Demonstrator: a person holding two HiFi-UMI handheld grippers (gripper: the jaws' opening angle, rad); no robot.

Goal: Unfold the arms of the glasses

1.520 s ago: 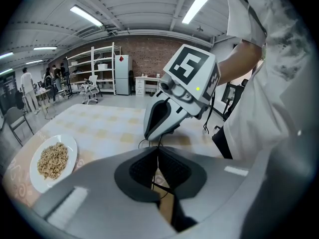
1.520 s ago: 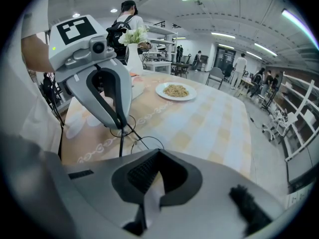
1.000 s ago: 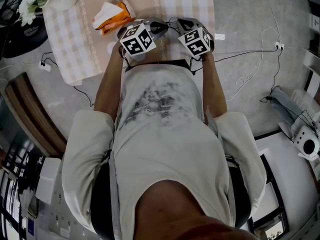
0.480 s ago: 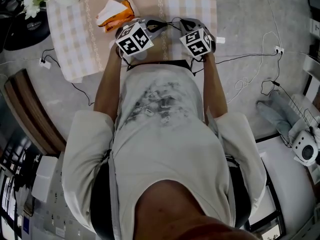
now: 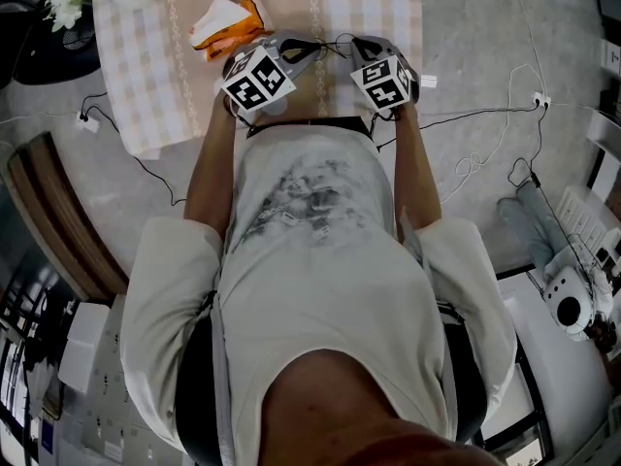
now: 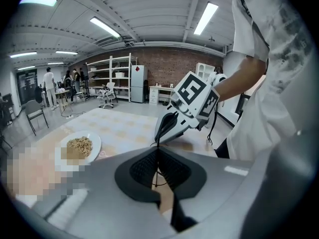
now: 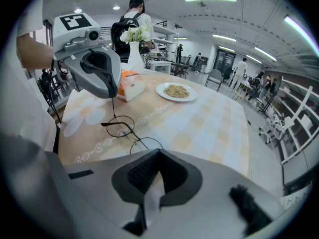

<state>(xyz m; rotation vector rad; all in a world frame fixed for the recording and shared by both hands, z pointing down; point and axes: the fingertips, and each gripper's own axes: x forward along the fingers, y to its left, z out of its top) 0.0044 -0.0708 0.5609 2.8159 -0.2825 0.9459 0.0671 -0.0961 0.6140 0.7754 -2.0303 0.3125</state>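
Observation:
Thin round wire glasses (image 7: 122, 127) lie low over the checked tablecloth (image 7: 209, 128), between my two grippers. My right gripper (image 7: 157, 152) is shut on the frame beside the nearer lens (image 7: 145, 144). My left gripper (image 6: 157, 150) is shut on a thin wire arm of the glasses; in the right gripper view that arm runs up from the far lens to the left gripper (image 7: 113, 94). The other arm's dark tip (image 7: 104, 124) points left. In the head view the left gripper (image 5: 303, 51) and right gripper (image 5: 338, 49) face each other at the table's near edge.
A white plate of food (image 7: 175, 91) sits mid-table. An orange and white tissue pack (image 7: 130, 86) and a vase of white flowers (image 7: 134, 54) stand at the left. Cables trail on the floor (image 5: 485, 144). People and chairs are far behind.
My left gripper has shifted slightly left and upward and rolled a little, still holding the arm. The right gripper has stayed put.

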